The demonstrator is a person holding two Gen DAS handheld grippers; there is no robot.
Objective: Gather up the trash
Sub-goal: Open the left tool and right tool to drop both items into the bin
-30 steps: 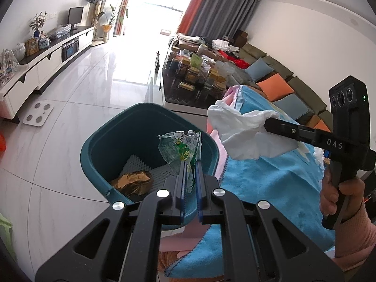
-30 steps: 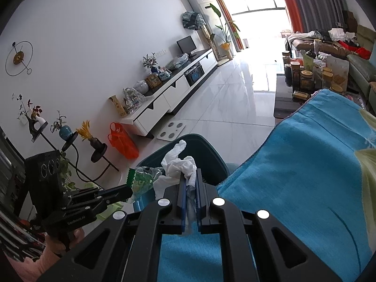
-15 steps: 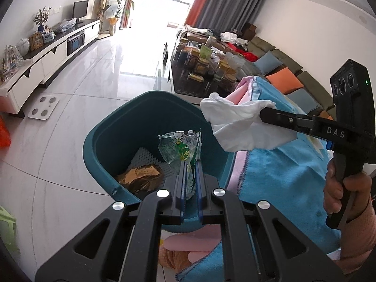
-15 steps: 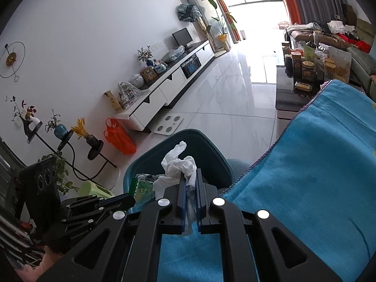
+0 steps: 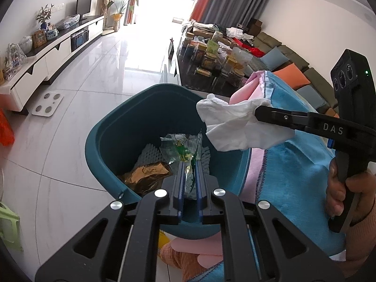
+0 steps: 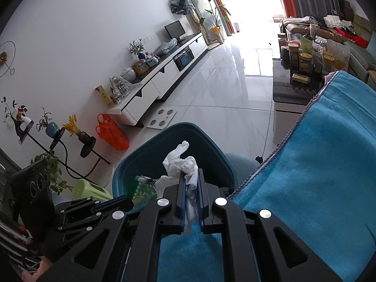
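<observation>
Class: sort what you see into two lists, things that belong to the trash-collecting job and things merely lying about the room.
Job: teal bin; green wrapper in left gripper; white tissue in right gripper; brown wrapper.

Lying about: blue towel; scale; jars.

A shiny green and clear wrapper [image 5: 182, 151] is held crumpled in the middle of the frame, over the open teal bin [image 5: 112, 127]. A white crumpled tissue [image 5: 235, 127] is held at the right, over the bin's rim. A brown-gold wrapper [image 5: 146, 176] lies inside the bin, at the lower left.

right gripper [image 6: 190, 176] pinching tissue [image 6: 181, 165], above teal bin [image 6: 211, 148]
</observation>
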